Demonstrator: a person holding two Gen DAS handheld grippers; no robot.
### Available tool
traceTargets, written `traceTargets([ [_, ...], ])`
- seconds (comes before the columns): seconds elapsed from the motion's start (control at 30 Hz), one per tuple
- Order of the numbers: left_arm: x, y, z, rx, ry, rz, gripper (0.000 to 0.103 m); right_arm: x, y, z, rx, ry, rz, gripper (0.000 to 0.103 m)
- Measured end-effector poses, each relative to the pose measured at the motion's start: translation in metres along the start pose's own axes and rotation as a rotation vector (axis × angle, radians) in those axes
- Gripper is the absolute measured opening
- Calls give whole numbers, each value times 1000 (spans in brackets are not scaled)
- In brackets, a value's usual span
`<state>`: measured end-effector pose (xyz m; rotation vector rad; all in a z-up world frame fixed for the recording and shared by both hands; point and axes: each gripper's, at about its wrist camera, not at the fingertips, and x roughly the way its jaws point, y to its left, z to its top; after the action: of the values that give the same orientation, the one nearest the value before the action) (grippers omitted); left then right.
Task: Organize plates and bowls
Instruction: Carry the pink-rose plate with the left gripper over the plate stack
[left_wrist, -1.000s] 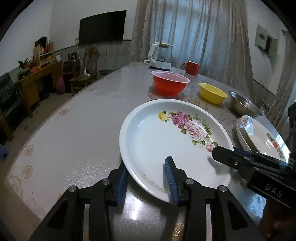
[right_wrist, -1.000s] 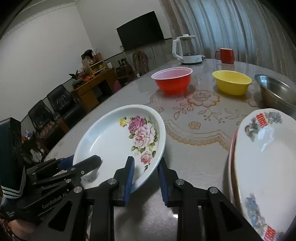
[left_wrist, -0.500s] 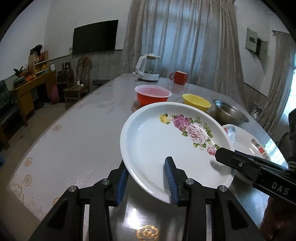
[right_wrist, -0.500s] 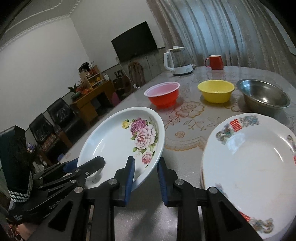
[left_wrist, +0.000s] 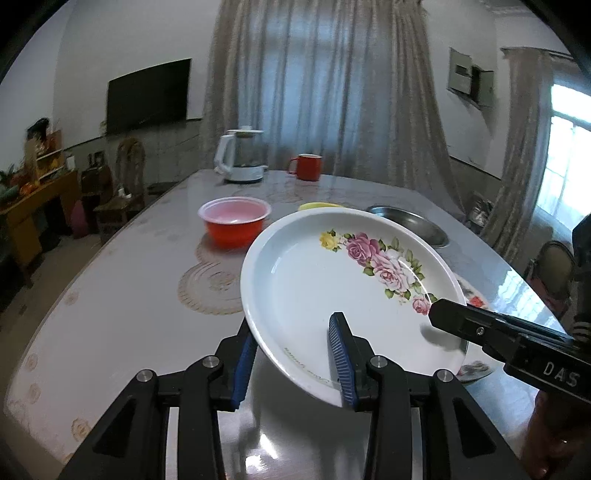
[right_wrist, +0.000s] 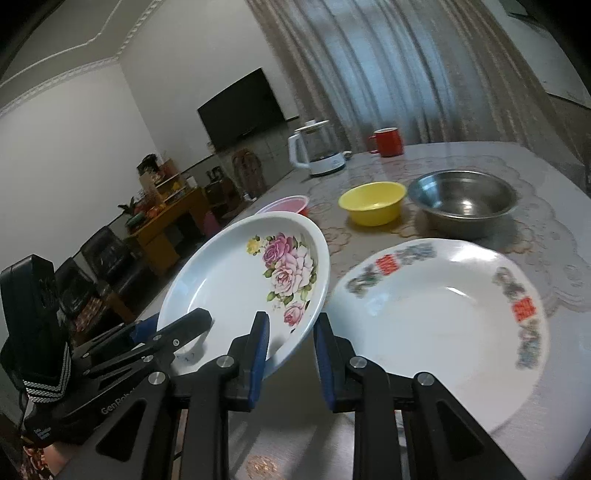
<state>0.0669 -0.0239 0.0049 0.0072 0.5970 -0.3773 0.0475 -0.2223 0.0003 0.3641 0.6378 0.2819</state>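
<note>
Both grippers clamped on one white rose-patterned plate (left_wrist: 332, 295): left gripper (left_wrist: 293, 360) pinching the near rim, one blue pad under the edge and one on the inner face; right gripper (right_wrist: 290, 354) gripping the opposite rim, seen in the left wrist view as a black finger (left_wrist: 480, 328) lying over the plate's right side. Plate lifted clear of the glossy patterned table (left_wrist: 129, 295), tilted, hanging beside and partly above a white deep plate with red and green rim decoration (right_wrist: 443, 317) resting on the table. Farther back on the table: red plastic bowl (left_wrist: 234, 223), yellow plastic bowl (right_wrist: 373, 203), steel bowl (right_wrist: 461, 201), white electric kettle (left_wrist: 242, 157), red mug (left_wrist: 306, 167). Curtains (left_wrist: 325, 92) behind.
</note>
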Motion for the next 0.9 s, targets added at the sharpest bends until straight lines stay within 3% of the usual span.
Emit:
traceTargets([
  [0.4,14,-61,14,107,12,-96,40,-44,-46,-4,101,-46,-83,24],
  [0.6,33,-88,10,143,63,-140,40,-55,-70,-12,154,-40,-134,24],
  [0.9,55,-106,3,181,127,-148,40,-57,-98,-25,230,19,-169,24],
])
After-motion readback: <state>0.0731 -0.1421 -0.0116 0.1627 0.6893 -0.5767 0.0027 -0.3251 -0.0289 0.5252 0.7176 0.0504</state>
